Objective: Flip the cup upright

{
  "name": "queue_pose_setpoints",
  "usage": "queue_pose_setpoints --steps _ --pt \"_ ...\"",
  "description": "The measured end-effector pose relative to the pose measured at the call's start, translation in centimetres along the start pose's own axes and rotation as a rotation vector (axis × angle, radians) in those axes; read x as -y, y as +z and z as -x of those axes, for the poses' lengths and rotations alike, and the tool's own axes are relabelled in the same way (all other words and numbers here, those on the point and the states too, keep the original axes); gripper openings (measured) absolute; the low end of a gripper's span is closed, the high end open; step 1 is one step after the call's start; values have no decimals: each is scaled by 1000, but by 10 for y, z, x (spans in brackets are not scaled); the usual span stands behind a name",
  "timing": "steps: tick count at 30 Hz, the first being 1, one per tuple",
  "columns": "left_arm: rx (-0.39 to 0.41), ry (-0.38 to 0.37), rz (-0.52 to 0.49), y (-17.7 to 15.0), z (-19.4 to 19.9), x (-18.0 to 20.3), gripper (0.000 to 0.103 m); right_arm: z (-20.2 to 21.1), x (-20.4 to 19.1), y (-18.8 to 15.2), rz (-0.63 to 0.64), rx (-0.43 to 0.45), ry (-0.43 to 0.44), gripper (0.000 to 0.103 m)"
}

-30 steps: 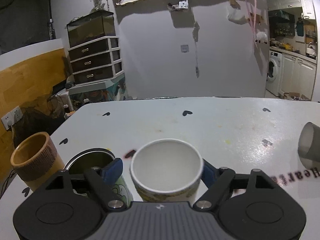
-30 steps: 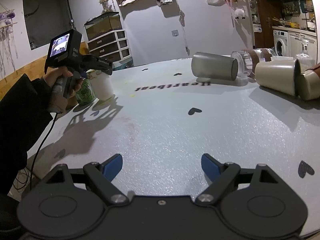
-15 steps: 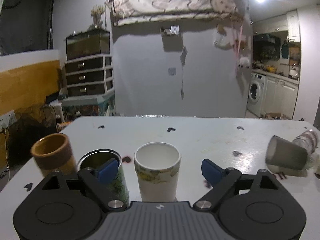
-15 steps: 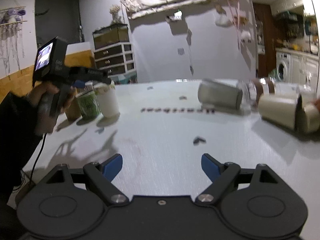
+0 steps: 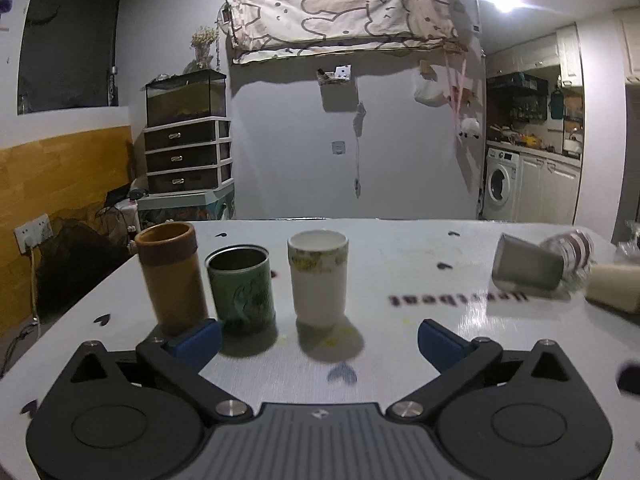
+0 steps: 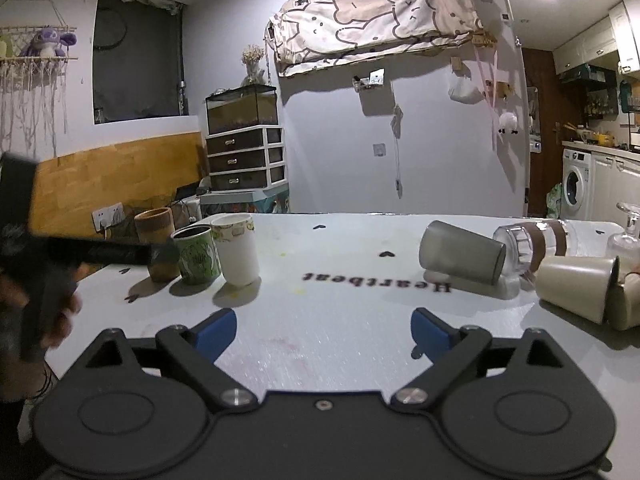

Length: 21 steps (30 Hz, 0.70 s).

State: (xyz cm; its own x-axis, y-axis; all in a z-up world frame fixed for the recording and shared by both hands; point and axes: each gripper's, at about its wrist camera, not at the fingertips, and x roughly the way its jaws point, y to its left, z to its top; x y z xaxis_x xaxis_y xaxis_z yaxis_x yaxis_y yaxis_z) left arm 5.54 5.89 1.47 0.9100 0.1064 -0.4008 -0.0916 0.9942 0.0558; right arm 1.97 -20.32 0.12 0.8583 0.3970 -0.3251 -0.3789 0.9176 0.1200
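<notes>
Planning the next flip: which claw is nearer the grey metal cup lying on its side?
Right. The right claw faces the grey metal cup just ahead to its right; the left claw sits by the upright cups, the cup far across.

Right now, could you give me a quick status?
Left gripper open, empty. Right gripper open, empty. White floral-rimmed cup upright; grey metal tumbler on its side. Nothing blocking.

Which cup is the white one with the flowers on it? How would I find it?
Look at the white table and find the three cups standing in a row on its left side. The white cup is the right-hand one, beside the green tin cup. Only it has a leafy yellow-green band under its rim.
</notes>
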Motion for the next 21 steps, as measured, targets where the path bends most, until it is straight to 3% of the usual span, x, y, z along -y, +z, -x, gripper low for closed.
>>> queue_pose_setpoints --steps 7,21 --pt "14 12 23 -22 35 2 103 0 -6 1 14 13 -19 103" --pt "35 -35 31 -40 63 12 103 0 -12 -5 41 6 -57 103"
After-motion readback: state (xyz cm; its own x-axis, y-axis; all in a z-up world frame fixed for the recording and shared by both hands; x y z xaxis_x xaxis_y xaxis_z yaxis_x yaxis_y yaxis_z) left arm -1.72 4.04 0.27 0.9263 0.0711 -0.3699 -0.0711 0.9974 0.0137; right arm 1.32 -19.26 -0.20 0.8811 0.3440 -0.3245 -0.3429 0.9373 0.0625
